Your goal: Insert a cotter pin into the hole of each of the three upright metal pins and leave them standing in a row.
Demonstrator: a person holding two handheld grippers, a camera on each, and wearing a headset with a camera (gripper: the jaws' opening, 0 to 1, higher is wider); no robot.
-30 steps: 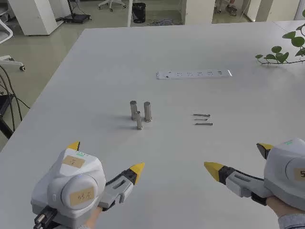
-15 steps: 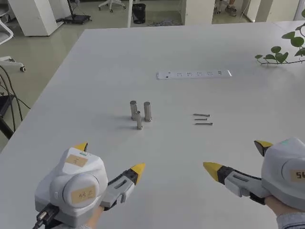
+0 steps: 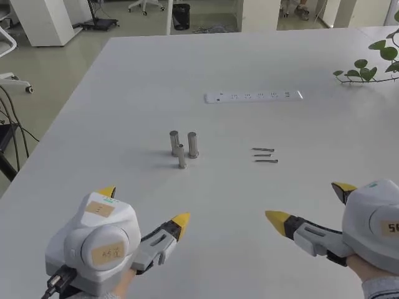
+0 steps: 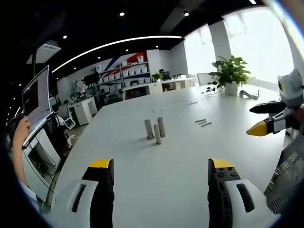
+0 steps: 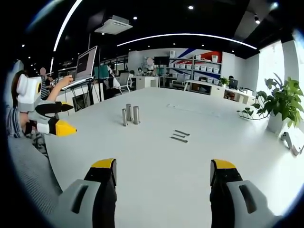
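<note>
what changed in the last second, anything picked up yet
Hardly anything. The left gripper shifted slightly right and lower in the head view; the right gripper barely moved. Both stay open and empty. The three metal pins and the three cotter pins sit untouched on the table.

Landmark: three metal pins point(image 3: 182, 148), upright, bunched close together in the middle of the table point(image 3: 124, 93).
- Near side of the pins: bare table surface, open across its width down to the left gripper point(image 3: 144, 205) and right gripper point(image 3: 310, 203). Both sit low, jaws spread wide, well apart from each other and from the pins.
- Right of the pins: three cotter pins point(image 3: 264, 156), lying flat, near; bare surface between.
- Beyond the pins, to the right: power strip point(image 3: 252, 96), flat, well apart.
- Far right of the pins: plant stems point(image 3: 368, 71) trailing over the table.
- Left of the pins: bare surface to the edge.
</note>
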